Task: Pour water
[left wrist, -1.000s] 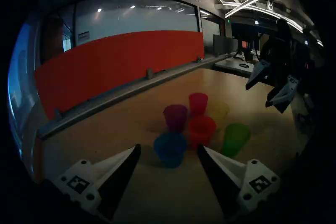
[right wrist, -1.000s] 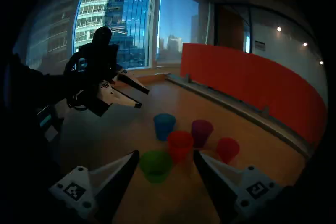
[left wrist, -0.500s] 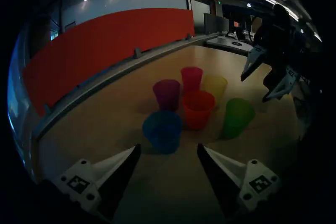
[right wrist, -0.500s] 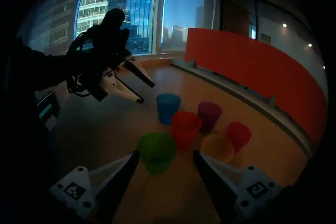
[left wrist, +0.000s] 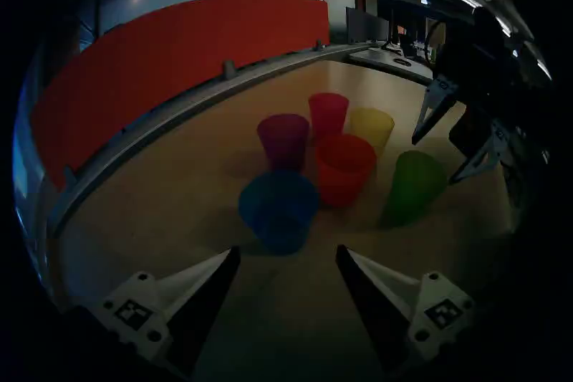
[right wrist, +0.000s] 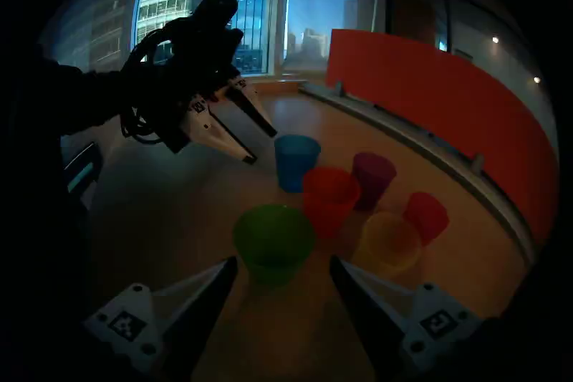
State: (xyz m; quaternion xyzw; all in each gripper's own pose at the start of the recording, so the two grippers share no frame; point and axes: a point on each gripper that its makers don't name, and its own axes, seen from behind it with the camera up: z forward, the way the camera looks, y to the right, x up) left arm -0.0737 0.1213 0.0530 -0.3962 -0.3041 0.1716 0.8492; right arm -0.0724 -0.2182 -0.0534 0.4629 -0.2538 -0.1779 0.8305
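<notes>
My left gripper [left wrist: 286,248] hangs over the wooden table [left wrist: 179,188] with its jaws apart and nothing between them. Just ahead of the gap, a little toward the left jaw, stands the blue cup [left wrist: 278,210]. Beyond it, from left to right, I see the purple cup [left wrist: 283,140], the pink cup [left wrist: 328,113], the red cup [left wrist: 345,168] and the yellow cup [left wrist: 371,127]. The green cup [left wrist: 414,185] stands ahead of the right jaw and out to that side.

My right gripper [right wrist: 281,260] also has its jaws spread and empty. In its view the green cup sits directly ahead of the gap, with the red cup behind it and the yellow cup ahead of the right jaw. Far beyond the left jaw I see the left gripper, fingers apart, with its tips near the blue cup.
</notes>
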